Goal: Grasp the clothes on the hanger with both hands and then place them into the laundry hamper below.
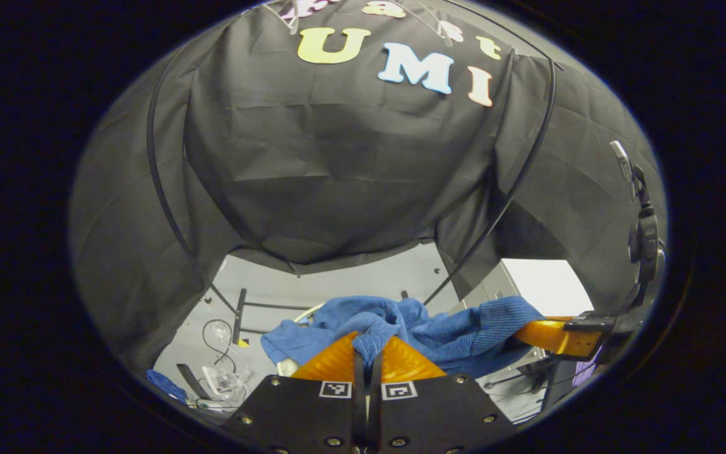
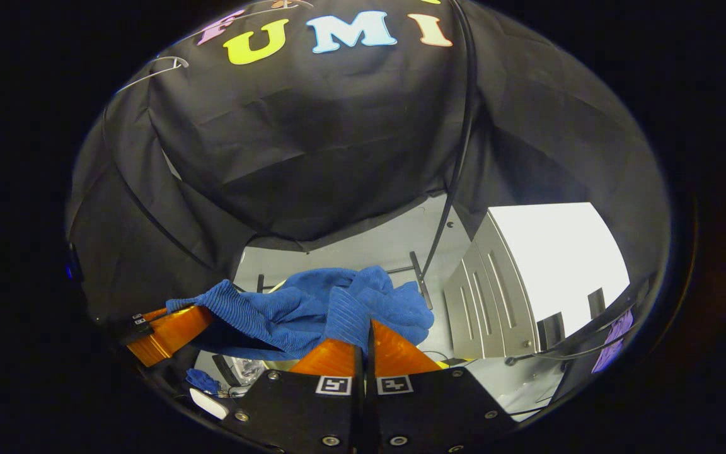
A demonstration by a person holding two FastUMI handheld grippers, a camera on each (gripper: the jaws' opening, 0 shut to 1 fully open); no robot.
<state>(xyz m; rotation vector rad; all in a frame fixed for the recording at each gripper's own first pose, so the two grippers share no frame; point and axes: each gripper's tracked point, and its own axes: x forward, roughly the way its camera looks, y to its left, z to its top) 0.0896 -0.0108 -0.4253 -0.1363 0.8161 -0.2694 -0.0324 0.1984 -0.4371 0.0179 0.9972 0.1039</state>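
A blue knitted garment [image 1: 401, 331] hangs bunched between my two grippers, low over the floor. My left gripper [image 1: 369, 345] is shut on a fold of it, in the left gripper view. To the right there, my right gripper [image 1: 549, 336] reaches in with the cloth draped over its fingers. In the right gripper view my right gripper [image 2: 368, 328] is shut on the garment [image 2: 312, 309]. My left gripper [image 2: 171, 333] holds its far left end. A pale curved hamper rim [image 1: 305, 313] peeks from under the cloth. An empty clear hanger [image 2: 155, 65] hangs high on the wall.
A white cabinet [image 2: 527, 284] stands to the right on the pale floor. A black metal stand frame [image 1: 240, 312], a clear plastic item [image 1: 221, 378] and a small blue cloth [image 1: 164, 384] lie at lower left. A black cable [image 1: 161, 189] runs along the wall.
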